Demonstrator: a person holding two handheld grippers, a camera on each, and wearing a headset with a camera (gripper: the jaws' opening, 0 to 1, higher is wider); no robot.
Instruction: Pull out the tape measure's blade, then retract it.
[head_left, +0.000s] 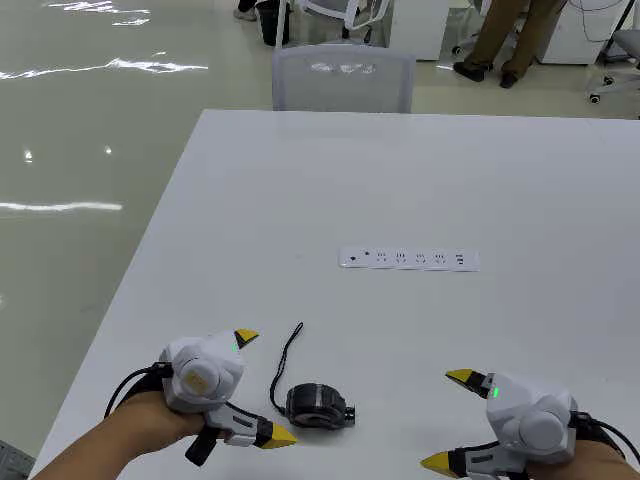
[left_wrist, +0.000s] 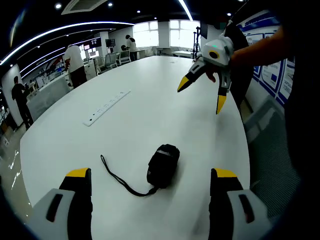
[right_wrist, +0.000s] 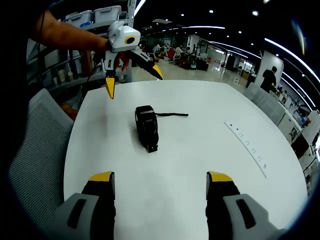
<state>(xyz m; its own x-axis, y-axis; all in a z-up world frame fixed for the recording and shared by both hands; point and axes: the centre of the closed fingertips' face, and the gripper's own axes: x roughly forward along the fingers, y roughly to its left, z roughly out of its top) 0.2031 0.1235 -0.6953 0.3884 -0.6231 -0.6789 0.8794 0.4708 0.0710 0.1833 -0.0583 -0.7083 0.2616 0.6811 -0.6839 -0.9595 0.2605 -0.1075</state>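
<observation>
Tape measure (head_left: 318, 405) lies (apparently untouched) between spread left tongs (head_left: 264, 386) and right tongs (head_left: 448, 419).

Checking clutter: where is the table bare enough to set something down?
Bare table beyond the power strip toward the chair, and between the strip and the right gripper. Crowded by the left gripper: tape measure and strap.
</observation>
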